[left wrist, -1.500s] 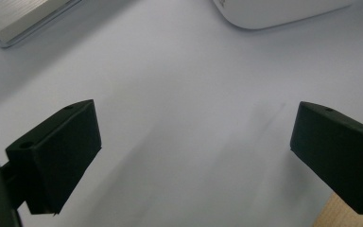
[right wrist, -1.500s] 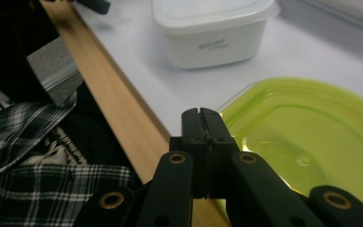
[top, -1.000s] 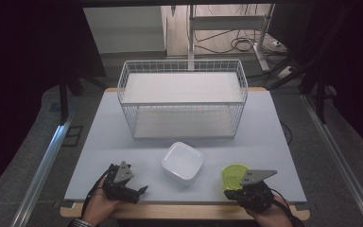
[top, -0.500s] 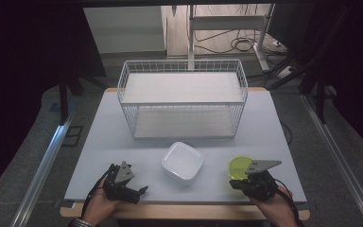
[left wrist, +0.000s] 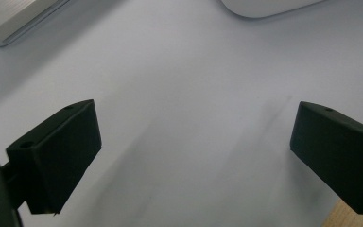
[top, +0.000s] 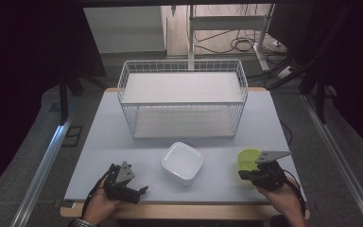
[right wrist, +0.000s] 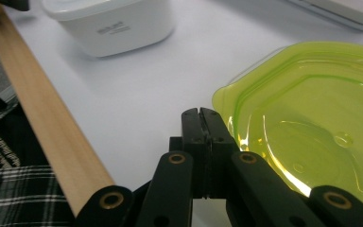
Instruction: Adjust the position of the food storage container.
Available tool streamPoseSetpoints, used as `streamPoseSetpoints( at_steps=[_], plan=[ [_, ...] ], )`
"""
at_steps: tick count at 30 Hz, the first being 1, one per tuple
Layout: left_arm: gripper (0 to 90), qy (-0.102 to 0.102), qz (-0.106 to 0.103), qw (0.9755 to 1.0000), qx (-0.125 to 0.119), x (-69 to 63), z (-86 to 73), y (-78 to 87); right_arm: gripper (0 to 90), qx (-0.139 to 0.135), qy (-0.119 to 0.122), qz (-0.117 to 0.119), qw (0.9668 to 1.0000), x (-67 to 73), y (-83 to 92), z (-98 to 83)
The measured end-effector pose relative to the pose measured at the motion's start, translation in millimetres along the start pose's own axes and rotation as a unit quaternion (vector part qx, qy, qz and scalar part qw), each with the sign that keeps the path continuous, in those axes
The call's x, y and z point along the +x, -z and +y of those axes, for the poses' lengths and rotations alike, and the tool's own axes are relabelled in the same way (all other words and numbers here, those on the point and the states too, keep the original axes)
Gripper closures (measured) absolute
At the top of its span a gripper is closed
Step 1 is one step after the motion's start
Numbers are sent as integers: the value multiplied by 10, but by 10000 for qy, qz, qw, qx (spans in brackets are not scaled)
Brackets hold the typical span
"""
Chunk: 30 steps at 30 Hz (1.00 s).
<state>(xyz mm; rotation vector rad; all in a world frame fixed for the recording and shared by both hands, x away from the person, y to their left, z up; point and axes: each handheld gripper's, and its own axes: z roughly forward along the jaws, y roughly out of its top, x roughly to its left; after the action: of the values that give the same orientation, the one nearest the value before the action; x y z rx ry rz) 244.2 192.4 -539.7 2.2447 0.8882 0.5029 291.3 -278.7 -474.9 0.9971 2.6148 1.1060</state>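
Bench [top: 123, 142] first, holding 1 wire basket [top: 182, 97] far back, 1 white tub [top: 183, 163] in the middle, 1 green lid [top: 247, 158] near right. Right claw [right wrist: 201, 113] is closed, empty, just beside the lid; a bump could push it off the near edge. Left claw [top: 142, 191] is open, with plenty of room.

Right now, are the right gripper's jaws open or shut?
Shut: in the right gripper view the right gripper has both black jaws pressed flat together, nothing between them, beside the green lid.
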Motion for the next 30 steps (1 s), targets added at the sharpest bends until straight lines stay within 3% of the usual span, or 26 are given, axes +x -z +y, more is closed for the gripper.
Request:
streamPoseSetpoints(
  at_steps=[6, 11, 14, 18, 21, 24, 26, 30],
  plan=[
    [25, 7, 4, 10000, 5, 1, 0, -4, 895, -41, -107, -36, 9999, -132, 27, -3],
    [25, 30, -4, 10000, 16, 3, 1, -8, 895, -98, -201, -217, 9995, -306, 56, 6],
    [25, 70, -20, 10000, 19, 5, 4, -9, 894, -125, -293, -214, 9993, -333, 59, 6],
    [27, 173, -105, 9998, 9, 17, 18, -5, 890, -62, -158, -328, 9993, -261, 46, 19],
    [39, 288, -187, 9994, 54, 35, 59, -13, 885, -52, -20, -379, 9993, -125, 0, 55],
    [43, 284, -310, 9991, 73, 34, 91, -16, 889, -40, 64, -397, 9992, -66, -29, 72],
    [51, 206, -503, 9985, -51, 28, 154, -22, 890, -89, 159, -273, 9995, 16, -78, 101],
    [95, 185, -515, 9984, -112, 47, 235, -69, 890, -99, 203, -105, 9997, 57, -134, 119]
  ],
)
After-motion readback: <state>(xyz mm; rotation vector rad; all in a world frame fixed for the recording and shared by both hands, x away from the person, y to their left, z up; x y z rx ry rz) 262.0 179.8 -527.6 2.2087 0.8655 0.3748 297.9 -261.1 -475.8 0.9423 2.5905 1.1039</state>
